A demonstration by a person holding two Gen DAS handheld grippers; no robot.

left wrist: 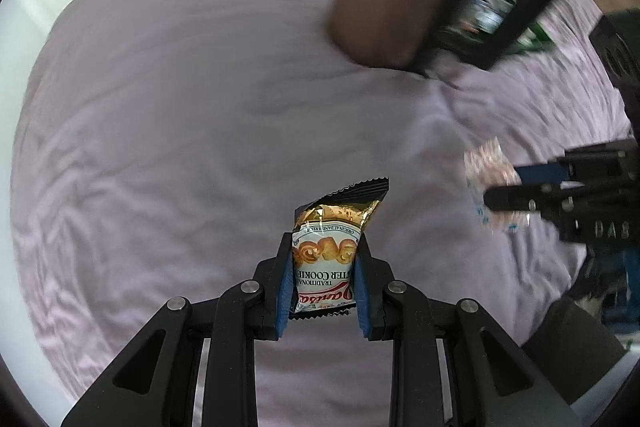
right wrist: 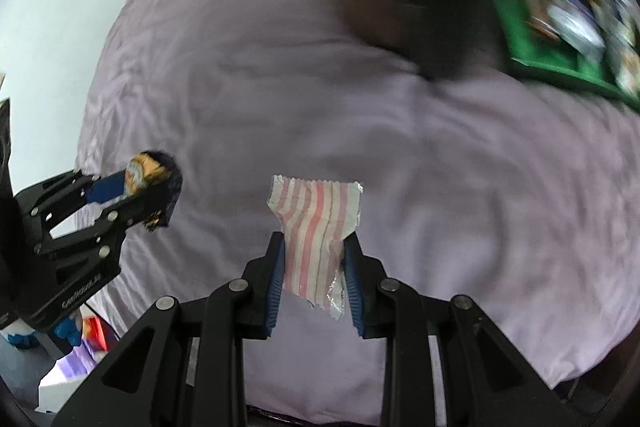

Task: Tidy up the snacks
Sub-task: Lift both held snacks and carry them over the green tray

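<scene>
Your left gripper [left wrist: 323, 267] pinches a butter cookie packet [left wrist: 326, 255], your right gripper [right wrist: 314, 267] a pink-striped wrapper [right wrist: 316, 227], both held above the lilac cloth [left wrist: 180, 107], with the blurred green tray [right wrist: 568, 19] of snacks at two o'clock.

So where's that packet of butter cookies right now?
The butter cookie packet is pinched in the left gripper, held above the lilac sheet. The right gripper, beside it, holds a pink-striped packet.
</scene>
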